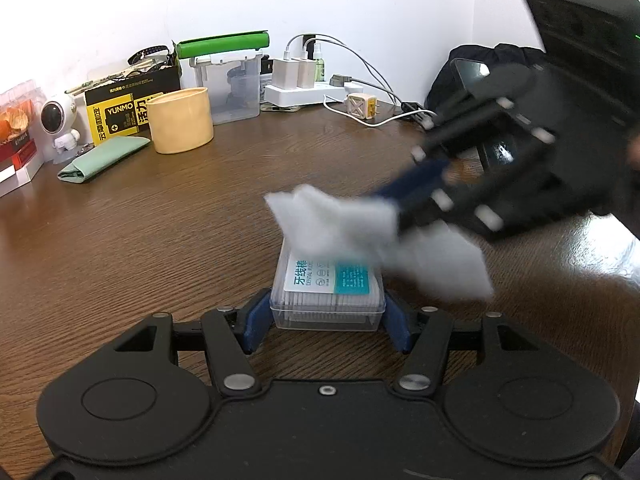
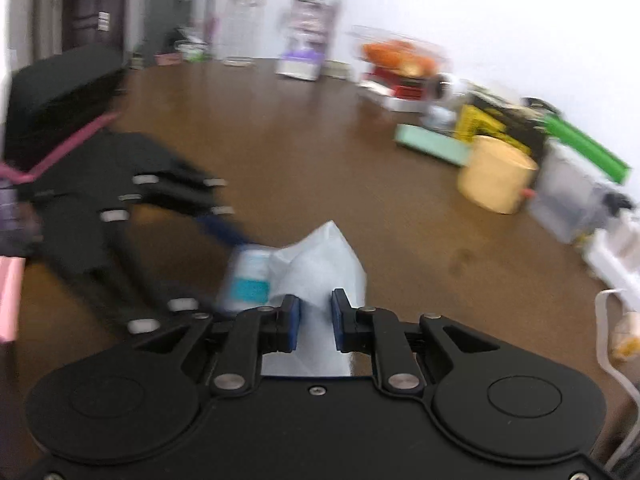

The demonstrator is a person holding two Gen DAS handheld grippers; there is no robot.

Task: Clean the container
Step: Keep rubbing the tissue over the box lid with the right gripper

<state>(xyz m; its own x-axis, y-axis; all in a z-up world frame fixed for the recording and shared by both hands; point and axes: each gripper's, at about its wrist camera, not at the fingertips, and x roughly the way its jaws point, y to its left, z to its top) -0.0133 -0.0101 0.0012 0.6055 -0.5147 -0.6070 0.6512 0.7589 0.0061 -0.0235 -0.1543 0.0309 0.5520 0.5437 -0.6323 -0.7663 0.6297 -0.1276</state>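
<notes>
Brown wood desk (image 1: 160,220), clutter along wall. Left gripper (image 1: 327,312) clamps floss box (image 1: 327,292); right gripper (image 2: 315,320), from 2 o'clock, pinches white wipe (image 1: 340,224). Sweep lid evenly, hold box firm.

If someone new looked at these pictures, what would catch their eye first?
Probably the white tissue, blurred with motion, pinched in the right gripper over the clear dental floss box. The left gripper clamps that box at the near centre of the brown table. A yellow cup stands among clutter by the wall.
</notes>
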